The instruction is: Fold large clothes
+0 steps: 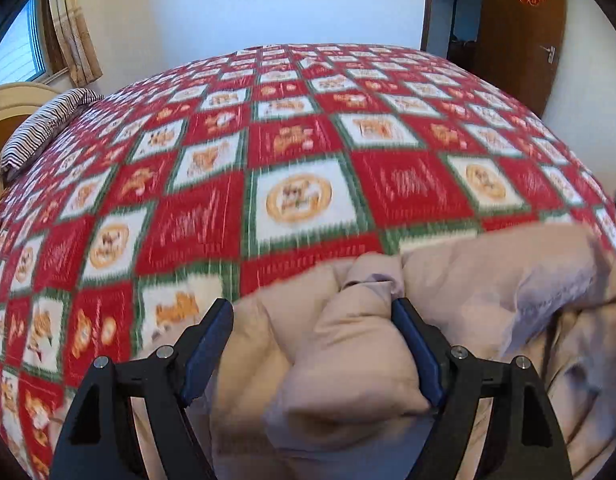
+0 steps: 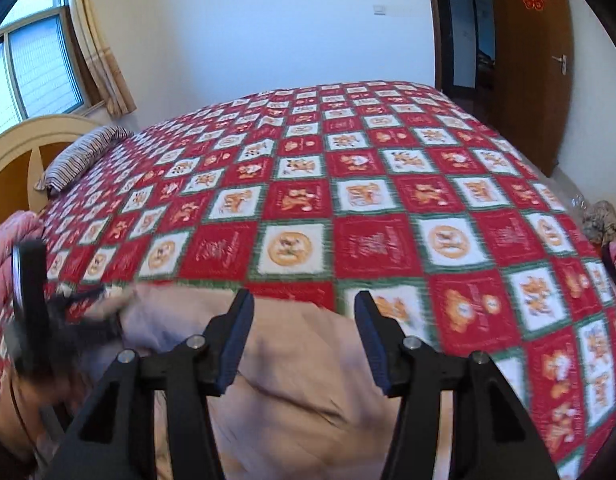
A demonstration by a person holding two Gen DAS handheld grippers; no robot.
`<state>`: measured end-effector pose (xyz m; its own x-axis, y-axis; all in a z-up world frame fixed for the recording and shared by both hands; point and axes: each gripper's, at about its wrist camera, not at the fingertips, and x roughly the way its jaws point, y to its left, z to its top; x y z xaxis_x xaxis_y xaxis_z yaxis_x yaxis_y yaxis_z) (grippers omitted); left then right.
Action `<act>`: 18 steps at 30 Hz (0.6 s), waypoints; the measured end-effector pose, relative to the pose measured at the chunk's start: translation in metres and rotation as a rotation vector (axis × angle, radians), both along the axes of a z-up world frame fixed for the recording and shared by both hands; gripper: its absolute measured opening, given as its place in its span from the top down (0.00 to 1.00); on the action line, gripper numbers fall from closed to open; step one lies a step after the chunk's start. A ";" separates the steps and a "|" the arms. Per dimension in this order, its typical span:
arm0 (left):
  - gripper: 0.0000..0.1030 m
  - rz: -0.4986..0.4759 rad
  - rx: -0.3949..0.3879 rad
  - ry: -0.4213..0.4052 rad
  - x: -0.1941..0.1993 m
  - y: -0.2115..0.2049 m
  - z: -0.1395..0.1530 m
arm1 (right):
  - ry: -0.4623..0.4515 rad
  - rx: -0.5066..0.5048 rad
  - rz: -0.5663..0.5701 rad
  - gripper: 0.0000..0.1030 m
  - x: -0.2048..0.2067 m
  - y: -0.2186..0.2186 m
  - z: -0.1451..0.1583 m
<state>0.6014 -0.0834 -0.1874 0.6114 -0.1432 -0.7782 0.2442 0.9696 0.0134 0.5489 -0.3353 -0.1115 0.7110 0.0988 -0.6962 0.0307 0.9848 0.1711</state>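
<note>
A large beige padded garment [image 1: 447, 320] lies bunched at the near edge of the bed. In the left wrist view my left gripper [image 1: 312, 312] is open, with a puffy fold of the garment lying between its fingers and resting against the right pad [image 1: 417, 352]. In the right wrist view the garment [image 2: 292, 376] spreads under my right gripper [image 2: 304, 304], which is open and hovers just above the cloth. The left gripper shows as a dark blurred shape [image 2: 36, 312] at the left edge of that view.
The bed is covered by a red, white and green checked bedspread [image 2: 367, 184]. A striped pillow [image 1: 44, 128] lies by the cream headboard [image 2: 24, 152] at the left. A pink quilt [image 2: 4, 264] sits at the left. A brown door [image 2: 527, 60] stands open at the back right.
</note>
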 end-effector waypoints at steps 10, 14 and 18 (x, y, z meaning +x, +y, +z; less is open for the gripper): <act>0.21 0.035 -0.161 -0.113 -0.011 0.002 0.049 | 0.113 -0.088 0.063 0.46 0.008 0.030 -0.057; 0.21 -0.005 -0.107 -0.034 -0.005 -0.025 0.024 | 0.130 -0.092 0.063 0.46 0.007 0.029 -0.063; 0.13 0.001 -0.073 0.008 -0.003 -0.028 -0.001 | 0.118 -0.122 0.074 0.46 0.004 0.032 -0.068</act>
<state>0.5988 -0.1114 -0.1888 0.6056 -0.1990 -0.7705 0.2429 0.9682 -0.0591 0.5526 -0.3037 -0.1792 0.6179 0.0572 -0.7842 -0.0297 0.9983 0.0494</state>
